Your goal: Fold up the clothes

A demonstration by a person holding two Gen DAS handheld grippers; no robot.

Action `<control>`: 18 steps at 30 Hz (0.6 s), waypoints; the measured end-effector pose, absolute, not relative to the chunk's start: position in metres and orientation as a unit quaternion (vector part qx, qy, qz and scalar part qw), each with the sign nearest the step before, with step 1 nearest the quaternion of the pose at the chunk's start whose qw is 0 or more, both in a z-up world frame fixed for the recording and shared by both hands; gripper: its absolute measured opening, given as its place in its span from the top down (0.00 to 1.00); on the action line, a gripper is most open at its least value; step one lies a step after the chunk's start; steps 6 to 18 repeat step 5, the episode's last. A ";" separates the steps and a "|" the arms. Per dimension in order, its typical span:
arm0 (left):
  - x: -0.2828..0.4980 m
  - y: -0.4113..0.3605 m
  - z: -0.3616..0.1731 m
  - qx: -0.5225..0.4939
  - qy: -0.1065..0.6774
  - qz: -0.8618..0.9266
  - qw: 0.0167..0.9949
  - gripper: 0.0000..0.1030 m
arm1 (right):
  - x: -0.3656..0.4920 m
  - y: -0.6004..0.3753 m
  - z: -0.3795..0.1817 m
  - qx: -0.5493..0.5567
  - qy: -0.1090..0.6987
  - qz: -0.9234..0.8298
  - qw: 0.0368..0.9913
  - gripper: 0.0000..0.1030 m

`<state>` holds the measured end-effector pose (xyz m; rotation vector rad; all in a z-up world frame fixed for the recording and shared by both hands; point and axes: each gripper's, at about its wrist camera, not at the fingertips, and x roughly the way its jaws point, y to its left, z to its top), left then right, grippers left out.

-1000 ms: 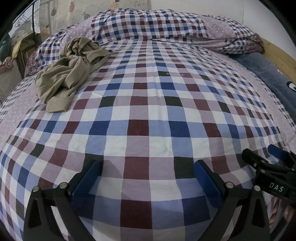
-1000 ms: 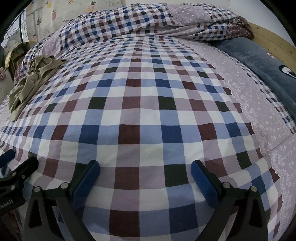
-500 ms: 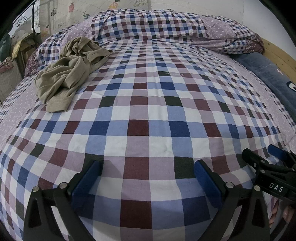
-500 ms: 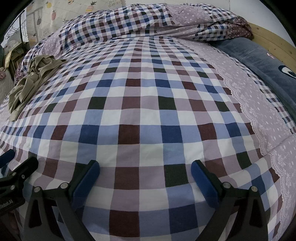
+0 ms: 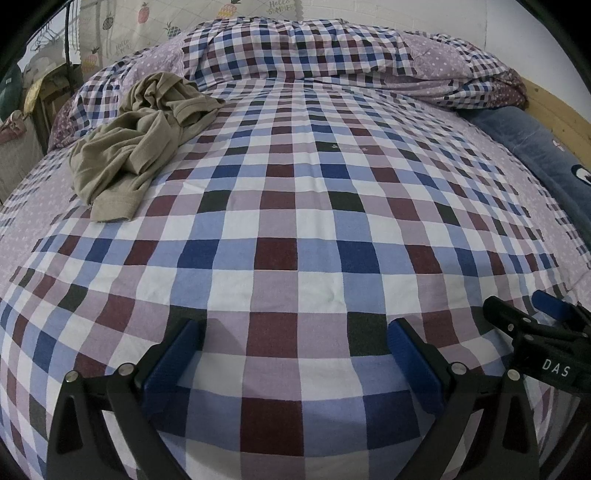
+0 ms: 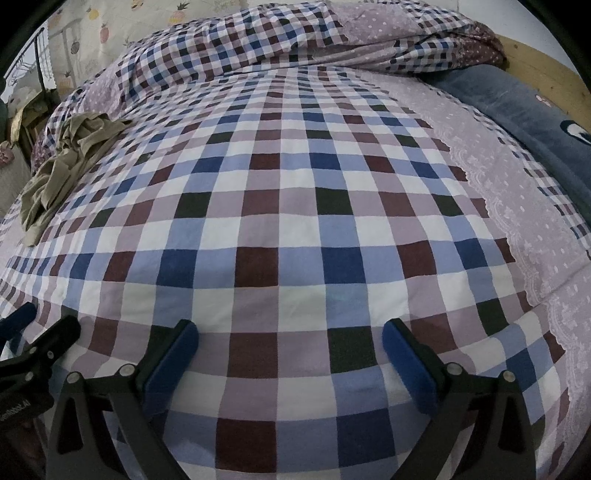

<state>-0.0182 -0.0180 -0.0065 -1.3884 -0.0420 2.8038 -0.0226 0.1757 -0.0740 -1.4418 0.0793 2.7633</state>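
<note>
Jaws: both grippers spread, empty | khaki garment (image 5: 140,144) crumpled far-left, possibly 1 shirt | checked bedspread (image 5: 295,206) between

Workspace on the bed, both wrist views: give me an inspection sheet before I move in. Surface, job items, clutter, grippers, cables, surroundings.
Surface: checked bedsheet in blue, maroon and white, spread fairly flat, with a lilac dotted border on the right.
Job's things: one crumpled khaki knit garment, unfolded, at far left near the head end.
Clutter: bunched checked duvet across the head of the bed; dark blue plush blanket along the right edge.
Grippers: left gripper open and empty, low over the near sheet; right gripper likewise.
Cables: nothing seen.
Surroundings: pineapple-print curtain behind the bed; wooden bed frame at right.
</note>
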 end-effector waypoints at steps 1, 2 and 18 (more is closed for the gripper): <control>-0.018 -0.018 -0.006 -0.444 -0.014 0.896 0.006 0.00 | -0.023 0.175 -0.074 -0.462 0.025 0.886 0.012 0.01; -0.017 -0.018 -0.006 -0.443 -0.014 0.896 0.006 0.00 | -0.023 0.175 -0.074 -0.462 0.026 0.886 0.012 0.01; -0.016 -0.018 -0.006 -0.444 -0.016 0.896 0.006 0.00 | -0.022 0.175 -0.074 -0.462 0.026 0.886 0.013 0.01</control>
